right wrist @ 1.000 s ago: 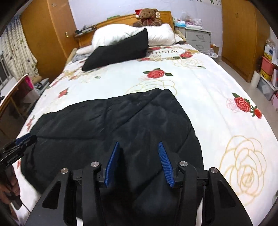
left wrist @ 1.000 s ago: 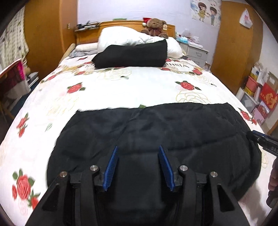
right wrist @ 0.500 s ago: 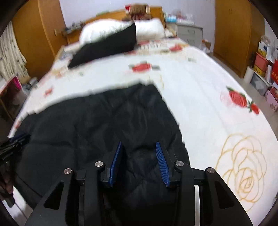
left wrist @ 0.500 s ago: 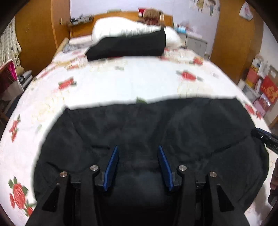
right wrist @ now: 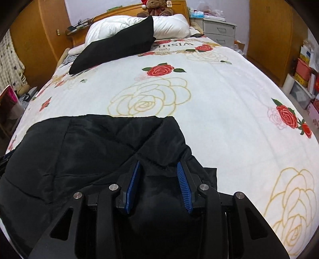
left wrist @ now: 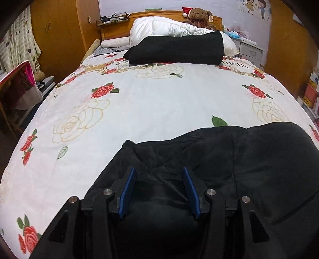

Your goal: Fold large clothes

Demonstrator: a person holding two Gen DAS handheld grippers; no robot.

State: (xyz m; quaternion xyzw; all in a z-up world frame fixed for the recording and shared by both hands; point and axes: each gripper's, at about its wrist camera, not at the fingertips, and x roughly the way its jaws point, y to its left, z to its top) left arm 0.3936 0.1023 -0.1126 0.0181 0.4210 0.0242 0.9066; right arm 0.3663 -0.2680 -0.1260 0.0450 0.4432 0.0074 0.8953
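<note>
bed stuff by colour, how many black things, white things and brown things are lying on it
black: 2, the black jacket at the near end and the folded black garment by the headboard
white: 1, the white duvet bundled behind the folded garment
brown: 1, the teddy bear in a red hat at the headboard
total: 4

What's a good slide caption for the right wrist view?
Right gripper, jaws closing around a fold of the black jacket on the rose-print bed.
</note>
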